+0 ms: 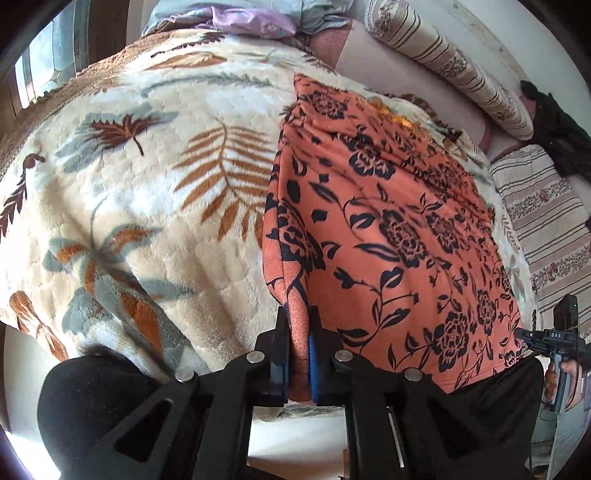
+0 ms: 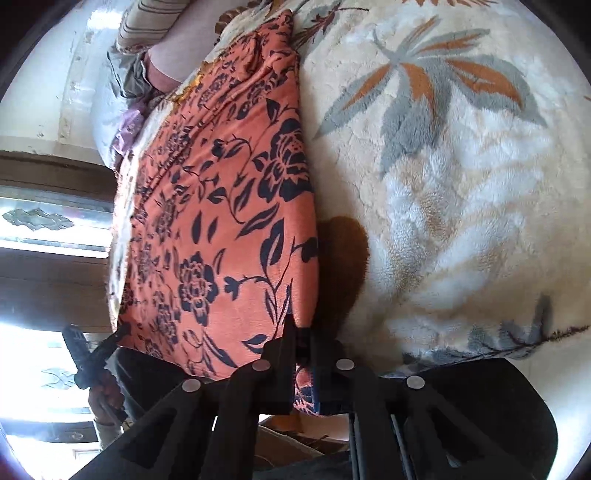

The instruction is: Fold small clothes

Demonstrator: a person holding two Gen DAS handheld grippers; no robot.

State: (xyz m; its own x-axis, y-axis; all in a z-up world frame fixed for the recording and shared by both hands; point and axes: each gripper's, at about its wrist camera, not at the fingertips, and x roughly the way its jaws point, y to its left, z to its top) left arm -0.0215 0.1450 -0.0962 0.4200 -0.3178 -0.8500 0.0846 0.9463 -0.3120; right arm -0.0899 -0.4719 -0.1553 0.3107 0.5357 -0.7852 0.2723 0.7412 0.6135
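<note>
An orange garment with black flowers (image 1: 388,221) lies spread flat on a fluffy cream blanket with a leaf print (image 1: 147,177). My left gripper (image 1: 300,321) is shut on the garment's near left corner, with cloth pinched between its black fingers. In the right wrist view the same garment (image 2: 221,221) runs up the left half of the picture. My right gripper (image 2: 303,336) is shut on its near right corner. Each gripper shows small in the other's view: the right one (image 1: 524,334) at the garment's far right corner, the left one (image 2: 120,332) at its lower left.
Striped pillows (image 1: 461,70) and a striped cover (image 1: 546,221) lie along the wall beyond the garment. A lilac and grey heap of cloth (image 1: 251,18) sits at the blanket's far end. A dark garment (image 1: 557,140) lies at far right. A window (image 2: 48,221) stands behind.
</note>
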